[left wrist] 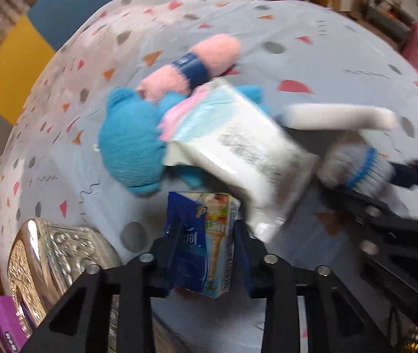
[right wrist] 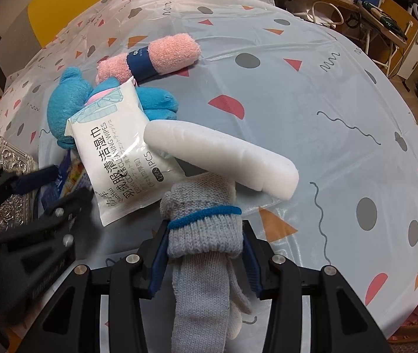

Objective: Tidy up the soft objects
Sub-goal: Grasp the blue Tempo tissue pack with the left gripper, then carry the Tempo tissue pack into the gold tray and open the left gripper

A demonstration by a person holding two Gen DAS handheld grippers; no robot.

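Two tools worked over a table (right wrist: 341, 94) draped in a pale blue plastic cloth printed with triangles, dots and squiggles. Most of the cloth to the right and far side lay bare, while the soft things clustered toward the near left.

The largest was a blue plush toy (right wrist: 65, 108), lying on its side. A white wipes packet (right wrist: 118, 147), printed with black characters, leaned tilted across it. A long white foam block (right wrist: 220, 158) rested over the packet's right corner. Behind the plush lay a rolled pink towel (right wrist: 153, 58) with a dark blue band around its middle, touching the plush.

The right tool (right wrist: 206, 253) was clamped on a grey knitted glove (right wrist: 203, 235) with a blue stripe at the cuff; the cuff end touched the foam block. The left tool (left wrist: 206, 235) was clamped on a small blue drink carton (left wrist: 203, 241), held just below the packet's lower edge.

An embossed silver tin (left wrist: 47, 253) sat at the near left edge, with a purple box (left wrist: 3, 320) beside it. Past the table stood yellow and blue panels and cluttered wooden shelving.
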